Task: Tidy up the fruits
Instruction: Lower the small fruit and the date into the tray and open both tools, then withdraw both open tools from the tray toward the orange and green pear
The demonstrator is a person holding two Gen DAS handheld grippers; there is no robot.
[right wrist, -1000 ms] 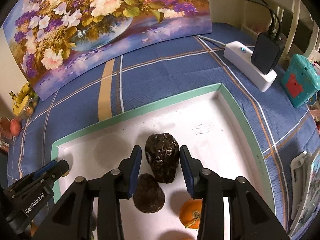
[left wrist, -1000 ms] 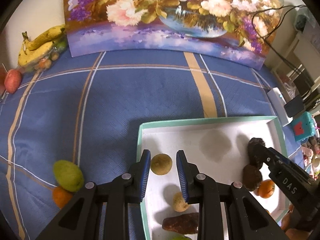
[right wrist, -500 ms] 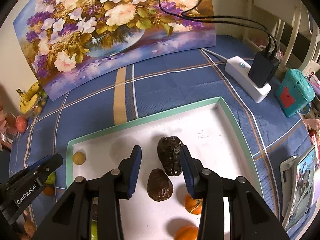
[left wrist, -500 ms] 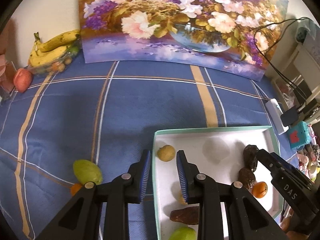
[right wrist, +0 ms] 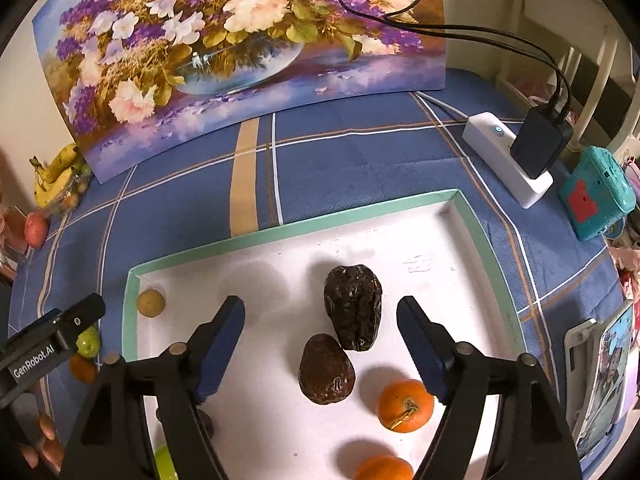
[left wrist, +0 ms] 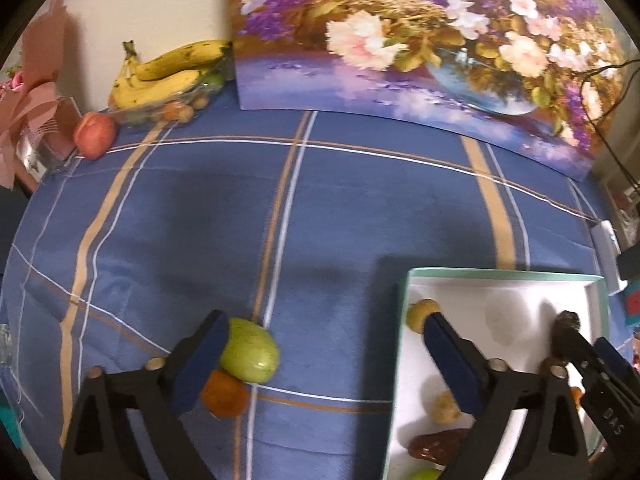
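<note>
My left gripper point(left wrist: 328, 360) hangs over the blue cloth just left of the tray, and its jaws are opening wide with nothing pressed between them. A green fruit point(left wrist: 250, 356) lies by its left finger, with an orange fruit point(left wrist: 224, 394) just below. My right gripper point(right wrist: 320, 344) is over the white tray point(right wrist: 300, 224), also opening. A dark wrinkled fruit point(right wrist: 354, 306) and a brown one point(right wrist: 326, 370) lie on the tray between its fingers, clear of the pads. Two oranges point(right wrist: 406, 404) and a small yellow fruit point(right wrist: 151, 303) also lie in the tray.
Bananas point(left wrist: 168, 76) and a red fruit point(left wrist: 95, 140) sit at the back left. A flower painting point(left wrist: 400, 40) leans on the wall. Right of the tray are a power strip with a charger point(right wrist: 508, 160), a teal toy point(right wrist: 596, 196) and a phone point(right wrist: 608, 372).
The left gripper has moved left from over the tray to beside the green fruit, and its jaws have spread wide. The right jaws have widened around the dark fruits.
</note>
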